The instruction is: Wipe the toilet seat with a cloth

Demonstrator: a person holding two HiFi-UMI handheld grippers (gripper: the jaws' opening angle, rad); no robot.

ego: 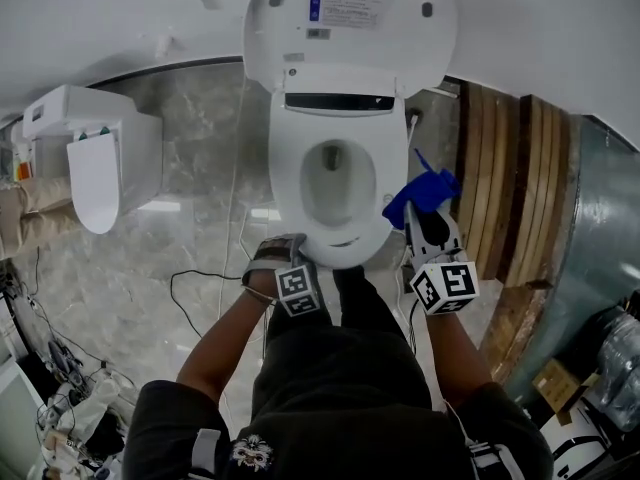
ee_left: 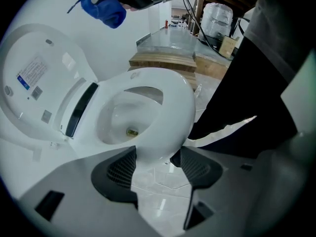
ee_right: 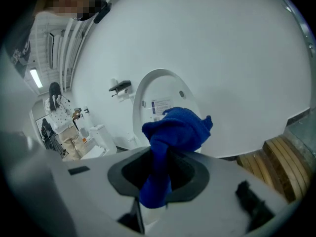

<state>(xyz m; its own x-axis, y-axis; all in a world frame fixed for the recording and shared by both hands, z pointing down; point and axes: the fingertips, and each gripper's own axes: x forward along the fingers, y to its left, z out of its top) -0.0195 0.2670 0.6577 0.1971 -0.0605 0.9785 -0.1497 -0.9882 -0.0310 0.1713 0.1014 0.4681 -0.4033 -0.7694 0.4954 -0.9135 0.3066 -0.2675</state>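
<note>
The white toilet seat [ego: 288,183] lies down on the bowl, its lid [ego: 350,13] raised against the wall. My left gripper [ego: 277,252] points down at the seat's front left rim. In the left gripper view it [ee_left: 155,169] is open, with the front edge of the seat [ee_left: 173,102] reaching in between its dark pads [ee_left: 116,174]. My right gripper [ego: 414,211] hangs over the seat's right side, shut on a bunched blue cloth [ego: 420,190]. In the right gripper view the cloth [ee_right: 173,130] sticks up from the jaws in front of the lid [ee_right: 153,90].
A second white toilet unit [ego: 95,158] stands at the left on the marble floor. Black cables [ego: 200,288] trail beside the bowl. Wooden planks [ego: 520,188] and a metal panel [ego: 600,228] lean at the right. A person [ee_right: 74,142] stands far off.
</note>
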